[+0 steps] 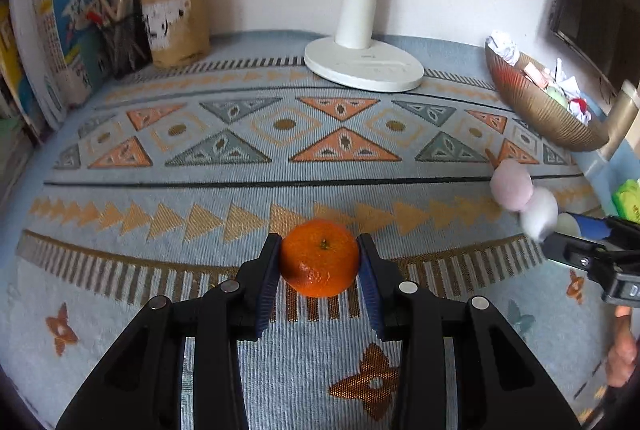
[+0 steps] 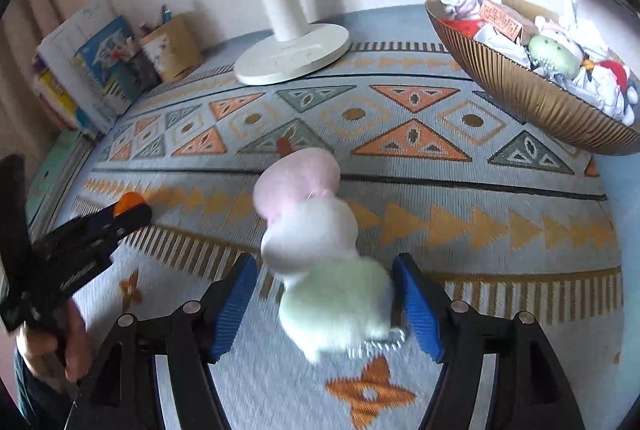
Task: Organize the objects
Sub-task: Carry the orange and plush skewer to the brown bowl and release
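While the left gripper stands clenched on a tangerine, pads pressed to either side of the fruit above the patterned tablecloth, the right gripper straddles a plush dango skewer of pink, white and green balls. Its jaws look released: a gap shows at the left pad, and whether the right pad touches the green ball is lost in motion blur. Both items appear bound for the ribbed gold bowl at the table's right, already heaped with crumpled paper and small toys, which would explain why each is carried clear of the cloth. A keychain trails from the toy. The lamp is cut off above its post, and only a hand of the person shows.
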### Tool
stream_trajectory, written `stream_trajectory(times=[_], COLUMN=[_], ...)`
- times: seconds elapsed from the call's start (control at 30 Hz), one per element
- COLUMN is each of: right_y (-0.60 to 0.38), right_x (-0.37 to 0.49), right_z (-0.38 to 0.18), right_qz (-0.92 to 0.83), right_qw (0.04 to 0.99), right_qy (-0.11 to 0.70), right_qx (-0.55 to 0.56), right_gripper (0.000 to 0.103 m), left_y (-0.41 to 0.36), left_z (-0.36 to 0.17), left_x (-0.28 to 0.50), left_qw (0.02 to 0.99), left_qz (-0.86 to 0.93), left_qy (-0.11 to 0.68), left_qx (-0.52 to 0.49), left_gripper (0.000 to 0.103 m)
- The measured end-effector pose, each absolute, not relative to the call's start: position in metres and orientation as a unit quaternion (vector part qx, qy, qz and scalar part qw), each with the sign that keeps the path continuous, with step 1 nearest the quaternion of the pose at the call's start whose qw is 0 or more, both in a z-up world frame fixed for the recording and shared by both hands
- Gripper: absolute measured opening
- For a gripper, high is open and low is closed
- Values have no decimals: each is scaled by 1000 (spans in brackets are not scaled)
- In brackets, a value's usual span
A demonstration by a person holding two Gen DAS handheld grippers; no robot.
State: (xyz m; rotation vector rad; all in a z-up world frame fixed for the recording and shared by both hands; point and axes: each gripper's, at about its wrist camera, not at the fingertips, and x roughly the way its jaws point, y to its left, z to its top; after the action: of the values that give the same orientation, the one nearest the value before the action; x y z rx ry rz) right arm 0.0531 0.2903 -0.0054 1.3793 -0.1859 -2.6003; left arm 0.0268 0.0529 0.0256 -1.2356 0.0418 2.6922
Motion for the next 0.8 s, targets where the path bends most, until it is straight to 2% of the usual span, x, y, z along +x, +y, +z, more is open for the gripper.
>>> stream_trajectory(times=[0.33, 0.37, 0.5, 0.6, 0.7, 0.8], right_y=[275, 273, 270, 271, 288, 322], right_x=[54, 53, 57, 65, 77, 84], right_z=[-13, -14, -13, -11, 1, 21], right_qz=[-885, -886, -889, -884, -884, -894], right_qw=[88, 82, 76, 104, 126, 112], right_qy=[1, 8, 32, 31, 0, -39], right_qx=[457, 456, 450, 455, 450, 432], right_gripper=[68, 60, 49, 49, 49, 49], left_y=[59, 60, 64, 67, 77, 114], left_z=[24, 23, 24, 26, 41, 67], left_x=[30, 31, 32, 28, 17, 7], left_qw=[93, 92, 87, 90, 130, 155], left_qz=[904, 904, 904, 902, 900, 909], left_qy=[22, 24, 29, 28, -21, 5], left_qx=[-417, -417, -416, -421, -415, -387], left_gripper=[35, 35, 35, 35, 35, 35])
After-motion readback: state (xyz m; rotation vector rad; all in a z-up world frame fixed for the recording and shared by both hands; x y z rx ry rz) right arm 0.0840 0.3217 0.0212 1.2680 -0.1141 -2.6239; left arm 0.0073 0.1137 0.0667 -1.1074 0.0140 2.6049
